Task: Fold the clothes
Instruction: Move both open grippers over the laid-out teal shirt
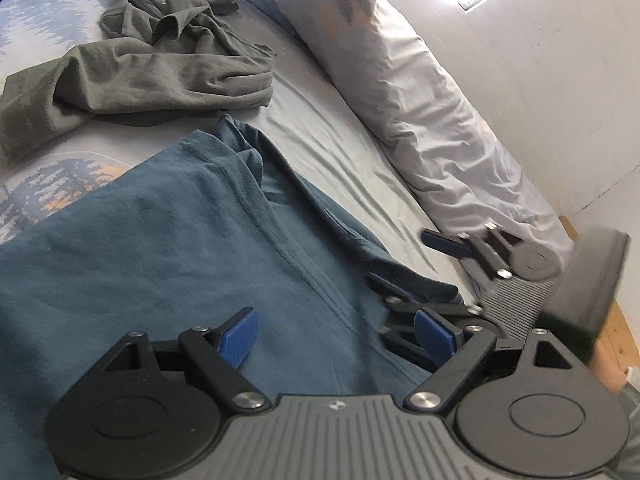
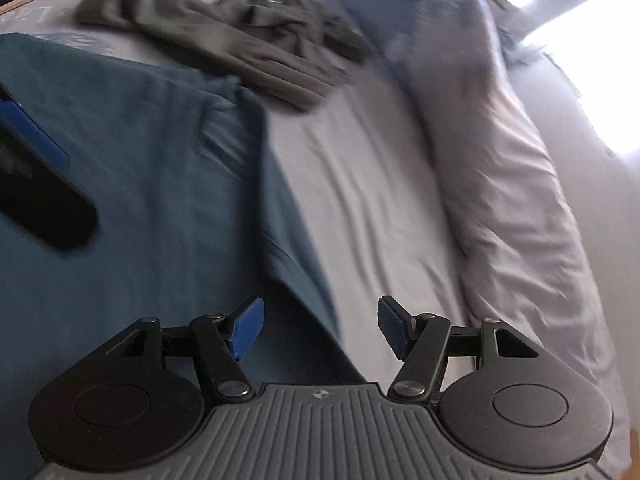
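Observation:
A blue shirt (image 1: pixel 168 232) lies spread on the bed; it also shows in the right wrist view (image 2: pixel 140 184). A crumpled grey garment (image 1: pixel 152 64) lies beyond it, also seen in the right wrist view (image 2: pixel 248 44). My left gripper (image 1: pixel 336 336) is open just above the blue shirt. My right gripper (image 2: pixel 320 328) is open over the shirt's right edge, empty. The right gripper also shows in the left wrist view (image 1: pixel 416 260), at the shirt's corner. A finger of the left gripper (image 2: pixel 36 136) shows at the left of the right wrist view.
A long pale pillow (image 1: pixel 420 92) lies along the right side, next to a white wall (image 1: pixel 560 80). The grey patterned bed sheet (image 1: pixel 344 148) lies between shirt and pillow. A wooden bed edge (image 1: pixel 616 332) shows at the far right. A bright window (image 2: pixel 580 40) glares.

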Tool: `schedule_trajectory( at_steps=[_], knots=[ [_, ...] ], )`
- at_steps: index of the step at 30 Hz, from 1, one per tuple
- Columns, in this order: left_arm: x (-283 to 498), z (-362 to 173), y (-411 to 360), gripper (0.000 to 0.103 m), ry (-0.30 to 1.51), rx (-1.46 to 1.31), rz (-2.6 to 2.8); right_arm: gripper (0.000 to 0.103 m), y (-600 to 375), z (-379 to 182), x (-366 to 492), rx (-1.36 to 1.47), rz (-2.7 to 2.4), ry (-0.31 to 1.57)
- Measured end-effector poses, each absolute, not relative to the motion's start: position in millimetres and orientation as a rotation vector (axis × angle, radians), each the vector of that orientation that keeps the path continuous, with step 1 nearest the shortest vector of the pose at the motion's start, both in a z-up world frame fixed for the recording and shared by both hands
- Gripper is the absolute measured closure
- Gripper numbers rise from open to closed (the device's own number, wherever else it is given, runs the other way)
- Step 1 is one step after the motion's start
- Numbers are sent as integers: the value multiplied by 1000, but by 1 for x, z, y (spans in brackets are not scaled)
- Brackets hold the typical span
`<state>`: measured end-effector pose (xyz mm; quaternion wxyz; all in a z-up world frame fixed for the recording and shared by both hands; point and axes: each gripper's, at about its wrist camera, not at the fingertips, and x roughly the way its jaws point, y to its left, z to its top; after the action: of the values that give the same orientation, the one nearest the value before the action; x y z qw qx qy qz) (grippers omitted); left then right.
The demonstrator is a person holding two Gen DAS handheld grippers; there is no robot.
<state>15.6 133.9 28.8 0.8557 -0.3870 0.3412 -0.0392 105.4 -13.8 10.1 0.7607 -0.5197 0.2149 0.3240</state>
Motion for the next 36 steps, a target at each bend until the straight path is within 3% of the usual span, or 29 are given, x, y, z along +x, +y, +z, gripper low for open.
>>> schedule_trajectory(
  at_steps=[8,19,27,36],
  knots=[
    [16,27,143,18,721,-824,-86,39,10,-5,137,-1163,667,472],
    [20,29,151,18,706,-831,-88,39,4,17,176,-1123,342,271],
    [20,37,155,18,670,-772,-57,39,-44,57,167,-881,276,348],
    [9,75,195,18,497,-526,3,35,-140,120,89,-495,257,427]
  ],
)
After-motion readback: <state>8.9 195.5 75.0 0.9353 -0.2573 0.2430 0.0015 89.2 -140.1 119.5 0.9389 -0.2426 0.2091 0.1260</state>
